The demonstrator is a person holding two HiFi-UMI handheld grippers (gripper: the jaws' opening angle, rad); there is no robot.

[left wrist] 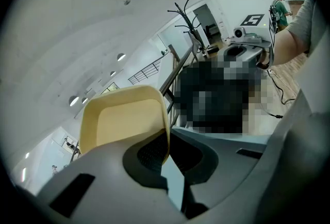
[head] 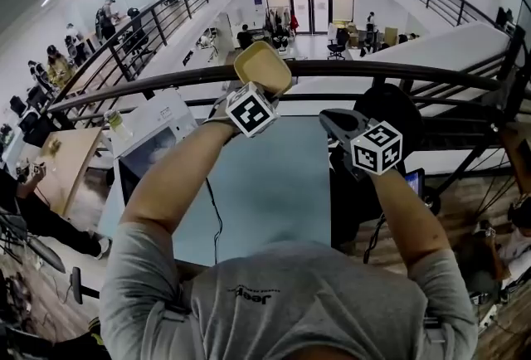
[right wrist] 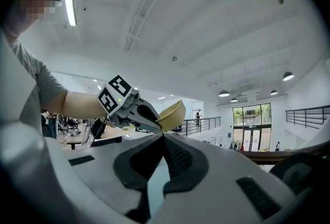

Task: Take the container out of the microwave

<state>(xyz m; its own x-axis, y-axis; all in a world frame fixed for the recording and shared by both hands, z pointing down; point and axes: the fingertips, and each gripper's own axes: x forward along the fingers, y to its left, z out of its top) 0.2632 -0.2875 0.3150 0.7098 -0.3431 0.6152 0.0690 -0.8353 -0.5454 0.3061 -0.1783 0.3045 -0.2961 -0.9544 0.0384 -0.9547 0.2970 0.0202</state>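
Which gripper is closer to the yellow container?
Left. The left gripper clamps the yellow container by its rim; the right gripper sits shut and empty off to its right.

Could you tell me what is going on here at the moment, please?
A person is working with two tools. The left hand-held gripper is shut on the rim of a cream container, held in the air away from the white microwave on the table. The right hand-held gripper is shut and empty.

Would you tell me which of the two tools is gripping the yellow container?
The left tool: its jaws pinch the rim of the yellow container. The right tool is shut on nothing.
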